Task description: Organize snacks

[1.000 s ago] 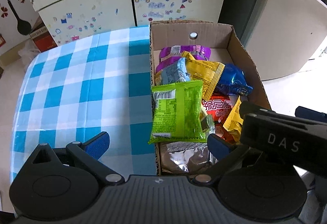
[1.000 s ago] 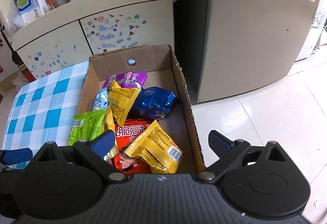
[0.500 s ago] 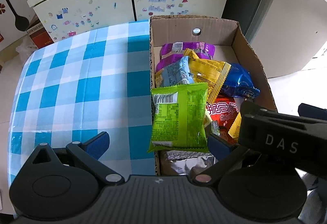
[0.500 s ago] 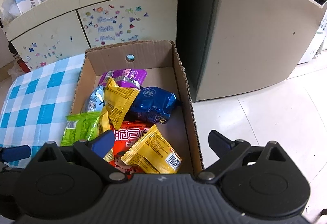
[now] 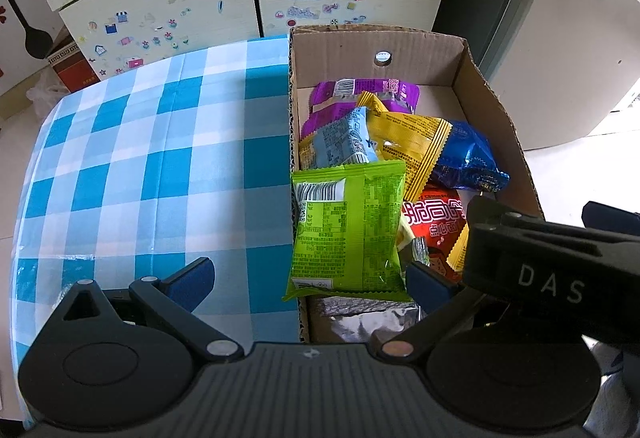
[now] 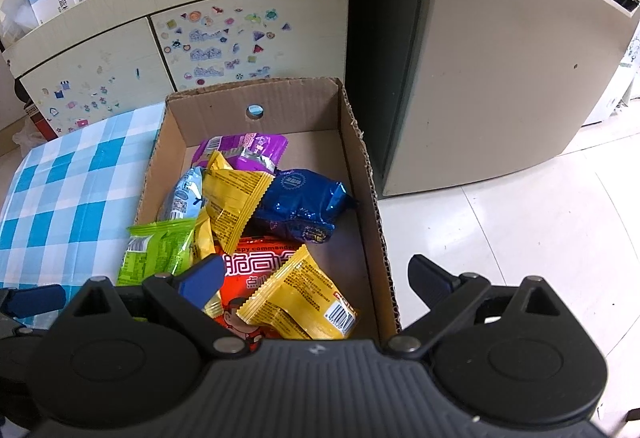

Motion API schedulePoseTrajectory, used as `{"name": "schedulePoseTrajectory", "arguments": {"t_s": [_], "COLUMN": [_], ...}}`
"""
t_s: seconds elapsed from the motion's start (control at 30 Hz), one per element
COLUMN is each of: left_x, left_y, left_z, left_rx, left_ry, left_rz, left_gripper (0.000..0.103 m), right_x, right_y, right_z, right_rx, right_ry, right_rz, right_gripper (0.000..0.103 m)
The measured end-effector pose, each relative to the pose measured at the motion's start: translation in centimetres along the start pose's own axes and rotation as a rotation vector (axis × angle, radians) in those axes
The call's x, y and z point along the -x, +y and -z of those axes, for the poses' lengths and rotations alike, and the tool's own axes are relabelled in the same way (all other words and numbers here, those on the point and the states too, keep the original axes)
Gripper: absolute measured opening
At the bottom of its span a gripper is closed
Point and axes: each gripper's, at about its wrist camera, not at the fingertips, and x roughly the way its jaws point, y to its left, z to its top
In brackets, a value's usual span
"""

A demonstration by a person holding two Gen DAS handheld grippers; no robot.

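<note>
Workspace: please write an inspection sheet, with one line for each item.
Surface: table under a blue-white checked cloth.
Job's things: cardboard box on the table's right edge holding snack packs; green pack lies over its left wall; blue pack, purple pack, red pack, yellow packs inside.
Clutter: nothing seen on the cloth.
Grippers: left claw open above the box's left wall; right claw open over the box, both empty.
Cables: nothing seen.
Surroundings: stickered cabinet, fridge, tiled floor.
</note>
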Motion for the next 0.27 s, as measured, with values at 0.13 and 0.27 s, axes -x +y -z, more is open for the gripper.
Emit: {"name": "schedulePoseTrajectory", "arguments": {"t_s": [0.13,0.27], "left_x": [0.05,0.3], "left_y": [0.25,0.43], "left_z": [0.05,0.15], "left_rx": [0.012,0.008], "left_ry": [-0.001,-0.012], "left_rz": [0.006,0.007], "left_gripper": [0.103,0.103], "right_x": [0.01,-0.03], "right_y": [0.1,0.2], "right_z": [0.04,0.06], "right_rx": [0.003,0.002], "right_ry": [-0.003,0.0], "right_rz": [-0.002,-0.011], "right_gripper": [0.098,0.098]}}
